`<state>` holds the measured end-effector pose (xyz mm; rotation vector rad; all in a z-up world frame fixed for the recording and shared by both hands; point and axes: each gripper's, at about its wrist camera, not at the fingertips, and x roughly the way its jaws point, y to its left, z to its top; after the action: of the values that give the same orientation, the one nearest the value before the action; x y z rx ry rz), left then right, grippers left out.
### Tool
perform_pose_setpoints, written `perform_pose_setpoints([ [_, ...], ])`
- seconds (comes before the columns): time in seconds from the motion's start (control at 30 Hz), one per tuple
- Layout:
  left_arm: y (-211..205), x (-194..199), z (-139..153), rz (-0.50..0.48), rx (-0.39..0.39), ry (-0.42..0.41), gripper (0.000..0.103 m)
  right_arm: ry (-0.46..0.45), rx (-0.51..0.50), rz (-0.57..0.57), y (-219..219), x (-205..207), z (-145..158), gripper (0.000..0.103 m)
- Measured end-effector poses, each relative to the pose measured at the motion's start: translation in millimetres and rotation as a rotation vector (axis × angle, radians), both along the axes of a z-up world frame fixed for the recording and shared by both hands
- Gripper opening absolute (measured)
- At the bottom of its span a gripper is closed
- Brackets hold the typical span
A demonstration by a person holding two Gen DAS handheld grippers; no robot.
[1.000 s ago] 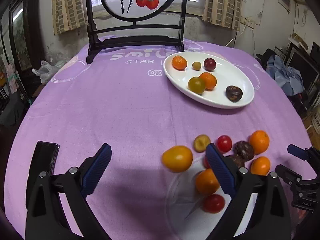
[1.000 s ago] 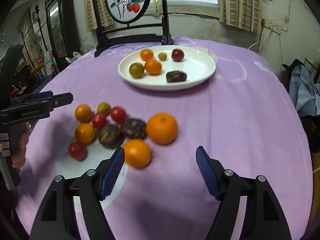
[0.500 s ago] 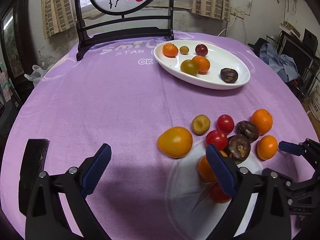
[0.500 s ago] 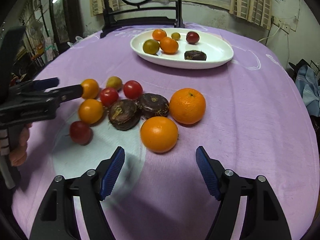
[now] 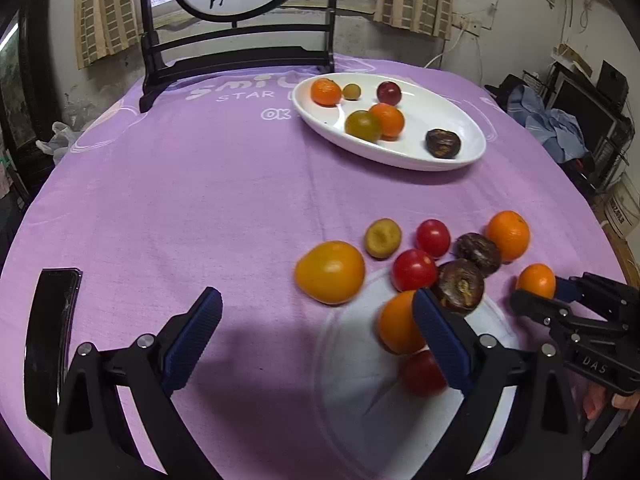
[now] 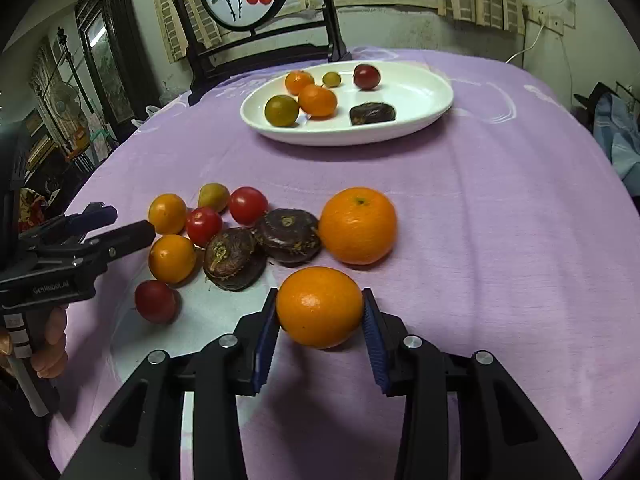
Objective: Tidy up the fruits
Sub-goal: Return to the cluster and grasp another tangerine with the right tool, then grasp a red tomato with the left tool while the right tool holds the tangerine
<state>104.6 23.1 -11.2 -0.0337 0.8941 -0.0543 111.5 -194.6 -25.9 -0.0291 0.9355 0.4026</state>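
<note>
Two pads are closing on the orange [image 6: 320,307] right now, and the right tongs [image 6: 320,322] look to be touching it on both sides, near its widest part. Biggest risk, I'd say: it's round and smooth, so an off-centre squeeze could pop it forward into the bigger orange [image 6: 358,225] and the dark fruits [image 6: 234,258] just ahead, scattering the pile. Smaller risk: it slips on the carry to the plate [image 6: 420,120], well beyond the tips. The left tongs [image 5: 316,336] are released, nothing between them; the yellow fruit [image 5: 330,272] sits just past their tips. Versus a second ago, the right tongs were wide apart with the orange ahead of them, not gripped.
</note>
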Motion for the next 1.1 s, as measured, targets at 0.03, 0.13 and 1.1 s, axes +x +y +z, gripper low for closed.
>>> perform_pose_setpoints([
  [0.03, -3.0, -1.1, -0.1, -0.012, 0.005, -0.002, 0.094, 0.001, -0.013, 0.002, -0.2, -0.8, 0.1, 0.041],
  [0.13, -12.0, -5.5, 0.5, -0.045, 0.022, -0.009, 0.094, 0.006, -0.034, 0.020, -0.5, -1.9, -1.6, 0.041],
  [1.1, -61.8, -38.0, -18.0, -0.195, 0.066, 0.114, 0.028, -0.051, -0.085, 0.059, -1.0, -11.7, 7.1, 0.041],
])
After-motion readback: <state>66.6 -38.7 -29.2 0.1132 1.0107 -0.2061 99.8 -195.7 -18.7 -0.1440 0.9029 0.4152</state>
